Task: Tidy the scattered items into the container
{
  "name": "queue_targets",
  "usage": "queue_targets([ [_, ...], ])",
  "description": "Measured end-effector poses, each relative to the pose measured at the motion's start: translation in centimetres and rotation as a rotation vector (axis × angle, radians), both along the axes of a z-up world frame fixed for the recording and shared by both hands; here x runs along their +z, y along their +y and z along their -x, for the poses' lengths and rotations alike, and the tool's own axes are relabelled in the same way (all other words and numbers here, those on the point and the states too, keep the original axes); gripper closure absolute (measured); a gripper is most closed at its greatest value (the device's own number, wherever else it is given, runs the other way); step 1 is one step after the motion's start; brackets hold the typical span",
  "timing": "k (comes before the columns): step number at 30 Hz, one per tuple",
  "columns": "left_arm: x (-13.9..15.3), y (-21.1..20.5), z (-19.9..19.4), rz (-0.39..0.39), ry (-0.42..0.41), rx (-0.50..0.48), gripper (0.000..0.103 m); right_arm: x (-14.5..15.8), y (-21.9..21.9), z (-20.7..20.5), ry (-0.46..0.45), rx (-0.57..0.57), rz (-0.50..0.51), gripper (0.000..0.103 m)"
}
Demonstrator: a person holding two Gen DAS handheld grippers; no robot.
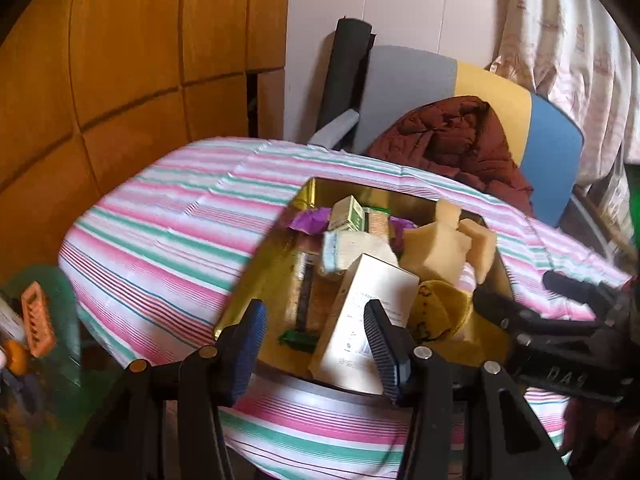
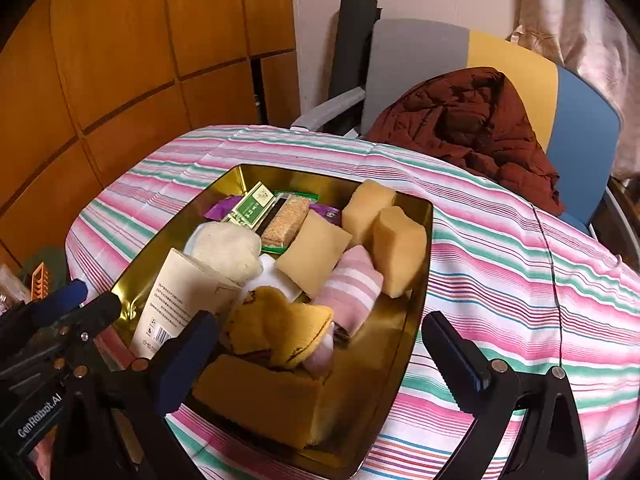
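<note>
Both the left hand-held gripper [image 1: 316, 344] and right hand-held gripper [image 2: 320, 356] hover wide open, holding nothing, over the filled gold tray [image 2: 416, 276] on the striped desk [image 2: 520, 264].

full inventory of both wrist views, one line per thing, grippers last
gold tray: 1, shiny gold, centre of the table
striped tablecloth: 1, pink, green and white, covers the table
sponge blocks: at least 4, tan, far right and near edge of the tray
cream tube: 1, off-white with print, left side of the tray
yellow sock: 1, yellow with dark marks, tray front
striped sock: 1, pink and white, beside the yellow sock
green packet: 1, green and white, tray back
chair: 1, grey, yellow and blue, behind the table
jacket: 1, dark red, on the chair
left gripper: open, empty, over the tray's near edge
right gripper: open, empty, over the tray
</note>
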State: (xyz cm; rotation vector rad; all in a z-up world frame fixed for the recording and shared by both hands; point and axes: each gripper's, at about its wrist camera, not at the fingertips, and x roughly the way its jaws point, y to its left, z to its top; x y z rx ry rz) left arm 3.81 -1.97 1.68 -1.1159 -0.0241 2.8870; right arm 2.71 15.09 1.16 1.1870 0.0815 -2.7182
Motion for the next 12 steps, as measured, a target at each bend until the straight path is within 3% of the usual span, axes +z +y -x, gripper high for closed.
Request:
queue_targets([
  [2,0.2,0.6,-0.4,0.044,0.027,0.006,0.052,0.1,0.1,-0.1,0.008,-0.009,0.007,0.0],
  [12,0.0,0.6,-1.1,0.074,0.047,0.087,0.052,0.0,0.7,0.2,0.006,-0.036,0.047,0.0],
])
